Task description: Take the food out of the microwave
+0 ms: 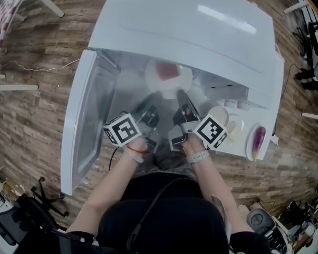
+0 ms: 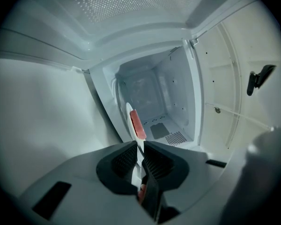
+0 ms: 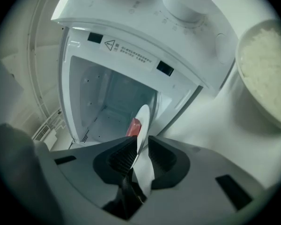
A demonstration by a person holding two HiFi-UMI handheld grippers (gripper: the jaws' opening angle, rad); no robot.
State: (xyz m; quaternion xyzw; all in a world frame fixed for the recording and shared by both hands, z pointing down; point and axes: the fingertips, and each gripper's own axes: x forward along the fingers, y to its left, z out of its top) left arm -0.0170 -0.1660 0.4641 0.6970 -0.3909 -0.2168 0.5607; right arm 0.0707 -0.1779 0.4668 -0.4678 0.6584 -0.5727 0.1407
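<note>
White plate (image 1: 152,79) with food (image 1: 168,70) lies just ahead at the mouth of the microwave (image 1: 201,30), its near rim clenched side by side by left gripper (image 1: 148,113) and right gripper (image 1: 183,102) fingers.

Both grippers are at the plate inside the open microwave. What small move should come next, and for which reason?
Probably draw the plate slowly straight out, level. It sits inside the microwave with the red food on it; the left gripper is shut on its near rim, the right gripper has the rim between its fingers, though its hold is unclear. The door stands wide open.
</note>
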